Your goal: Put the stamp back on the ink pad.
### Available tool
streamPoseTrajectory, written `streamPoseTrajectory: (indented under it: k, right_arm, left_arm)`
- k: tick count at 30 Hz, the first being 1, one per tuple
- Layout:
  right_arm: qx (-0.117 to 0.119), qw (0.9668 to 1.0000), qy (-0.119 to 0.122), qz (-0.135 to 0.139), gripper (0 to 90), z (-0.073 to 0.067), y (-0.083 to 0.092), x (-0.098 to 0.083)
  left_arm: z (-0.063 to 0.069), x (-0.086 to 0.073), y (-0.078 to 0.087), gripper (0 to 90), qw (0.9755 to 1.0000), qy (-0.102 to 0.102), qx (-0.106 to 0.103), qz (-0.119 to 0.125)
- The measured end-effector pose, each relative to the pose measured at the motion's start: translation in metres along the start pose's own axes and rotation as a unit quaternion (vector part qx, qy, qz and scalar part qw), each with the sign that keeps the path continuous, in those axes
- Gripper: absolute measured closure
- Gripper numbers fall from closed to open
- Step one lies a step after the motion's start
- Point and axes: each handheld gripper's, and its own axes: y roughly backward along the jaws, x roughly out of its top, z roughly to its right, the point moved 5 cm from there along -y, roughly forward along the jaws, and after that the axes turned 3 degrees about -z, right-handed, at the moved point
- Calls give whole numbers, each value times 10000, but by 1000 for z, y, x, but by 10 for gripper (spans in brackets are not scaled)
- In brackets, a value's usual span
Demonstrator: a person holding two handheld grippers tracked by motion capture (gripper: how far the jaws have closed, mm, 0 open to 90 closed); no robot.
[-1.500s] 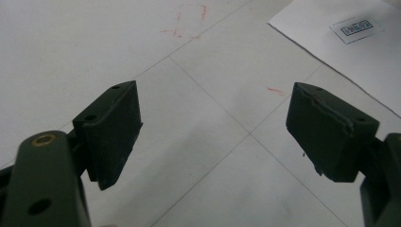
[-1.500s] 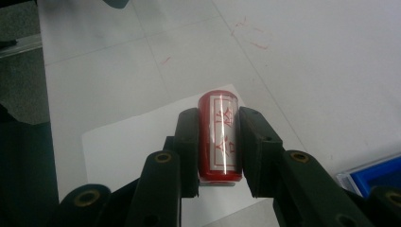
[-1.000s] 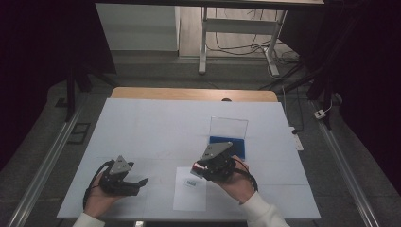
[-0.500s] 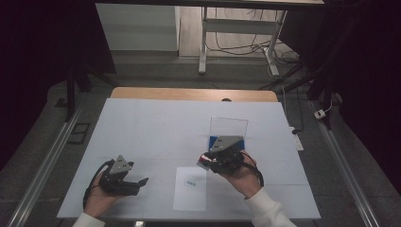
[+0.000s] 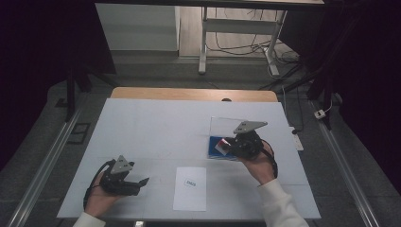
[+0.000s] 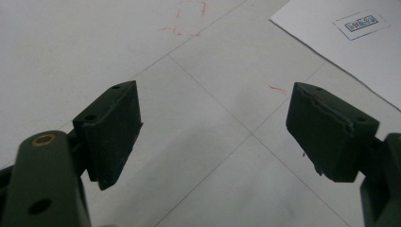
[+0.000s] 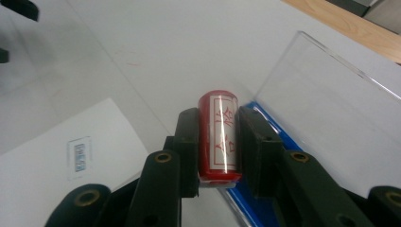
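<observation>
Right gripper [image 7: 215,142], jaws pinching 1 red cylindrical stamp [image 7: 218,137], has carried it from above the paper sheet [image 5: 190,188] toward the blue-based clear case [image 5: 222,127] near the tabletop's right edge, suggesting return; left gripper [image 6: 213,137] rests spread, near-left corner.

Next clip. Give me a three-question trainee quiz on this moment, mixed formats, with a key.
1. True or false: the right gripper is shut on the red stamp.
2. The left gripper is: A) shut on paper, B) open over bare table, C) shut on the stamp.
3. Fill in: the stamp is held over the blue tray with a clear ____.

Key: 1 true; 2 B; 3 lid.
</observation>
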Motion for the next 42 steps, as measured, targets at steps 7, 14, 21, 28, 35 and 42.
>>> streamPoseTrajectory:
  k: [7,14,21,28,35,42]
  right_arm:
    - [-178,9996,-143,-136,692,16,-5,-6]
    - [-243,9991,-159,-324,691,24,-15,-11]
    - [-438,9978,-165,-474,691,33,-23,-16]
    - [-574,9961,-139,-657,691,40,-35,-22]
    - [-643,9948,-84,-788,690,41,-43,-25]
    - [-644,9947,-80,-791,687,40,-44,-25]
  left_arm:
    - [0,0,1,194,10000,19,-29,41]
    - [0,0,0,194,10000,12,-20,23]
    - [0,-1,0,195,10000,16,-25,23]
    - [0,-1,0,196,10000,5,-3,-10]
    - [0,-1,0,196,10000,17,-2,-8]
    - [-1,-2,0,196,10000,20,1,-2]
